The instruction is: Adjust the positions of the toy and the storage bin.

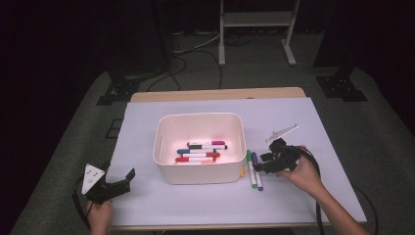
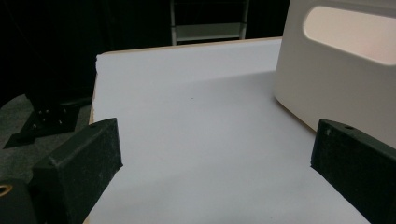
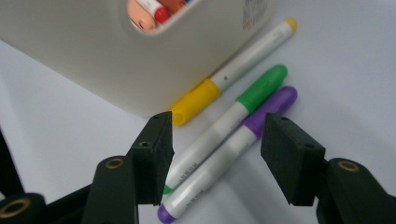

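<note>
My right gripper (image 3: 215, 154) had its jaws spread wide, with nothing pinched between them. Looking along those jaws, I saw the green marker (image 3: 233, 116) and the purple marker (image 3: 233, 144) lying side by side on the white table cover (image 3: 350, 60), touching along their length, both running through the gap between the jaws. Neither jaw pressed on them. From above, that gripper (image 1: 266, 164) sat just right of the two markers, the green one (image 1: 250, 166) nearer the bin and the purple one (image 1: 257, 174) beside it, with my right hand (image 1: 306, 174) behind it.

Just past the green marker lay a yellow marker (image 3: 233, 70), its capped end close to my left-hand jaw and its barrel tucked against the wall of the white bin (image 3: 70, 51). From above, only its yellow tip (image 1: 242, 171) peeked out at the bin's lower right corner. Through the bin's handle slot I caught a red cap inside. The high view showed several markers (image 1: 203, 152) already lying in the bin (image 1: 166, 147), red, blue, black and magenta caps among them.

My left gripper (image 1: 120, 183) rested low at the table's near left corner, jaws spread and holding nothing, in my left hand (image 1: 100, 215). Its own view looked across bare cover (image 2: 196, 121) toward the bin's side wall (image 2: 336, 88).
</note>
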`<state>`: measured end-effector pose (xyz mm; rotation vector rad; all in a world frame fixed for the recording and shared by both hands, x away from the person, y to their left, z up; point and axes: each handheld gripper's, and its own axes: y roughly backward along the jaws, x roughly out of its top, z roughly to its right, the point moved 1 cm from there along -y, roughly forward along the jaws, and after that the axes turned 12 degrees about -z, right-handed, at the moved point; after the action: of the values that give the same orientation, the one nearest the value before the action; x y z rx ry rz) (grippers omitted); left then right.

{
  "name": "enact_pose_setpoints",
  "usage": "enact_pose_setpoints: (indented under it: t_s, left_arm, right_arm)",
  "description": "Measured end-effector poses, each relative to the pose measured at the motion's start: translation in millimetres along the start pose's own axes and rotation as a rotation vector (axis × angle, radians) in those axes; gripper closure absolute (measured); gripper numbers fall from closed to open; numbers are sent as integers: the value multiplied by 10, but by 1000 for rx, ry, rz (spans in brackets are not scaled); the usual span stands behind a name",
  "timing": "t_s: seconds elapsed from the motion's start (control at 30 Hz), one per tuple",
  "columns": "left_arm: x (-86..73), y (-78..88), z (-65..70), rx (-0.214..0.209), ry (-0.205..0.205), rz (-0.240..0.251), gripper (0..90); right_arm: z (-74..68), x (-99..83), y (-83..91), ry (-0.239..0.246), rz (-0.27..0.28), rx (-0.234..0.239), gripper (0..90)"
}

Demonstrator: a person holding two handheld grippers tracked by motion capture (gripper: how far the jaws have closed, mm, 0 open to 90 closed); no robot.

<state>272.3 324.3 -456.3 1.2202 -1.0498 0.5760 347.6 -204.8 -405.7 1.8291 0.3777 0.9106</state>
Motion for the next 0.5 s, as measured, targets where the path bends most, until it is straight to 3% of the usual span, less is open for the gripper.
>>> enact_pose_setpoints:
  t_s: [0.3, 0.33, 0.5]
  left_arm:
    - [0, -1, -2, 0, 0, 0, 5]
    - [0, 1, -3, 0, 0, 0, 6]
    - [0, 1, -3, -1, 0, 1, 5]
  right_arm:
    - [15, -34, -237, -21, -58, -49, 452]
    - [25, -42, -288, -27, -78, -78, 462]
    - [56, -96, -309, -40, -98, -124, 488]
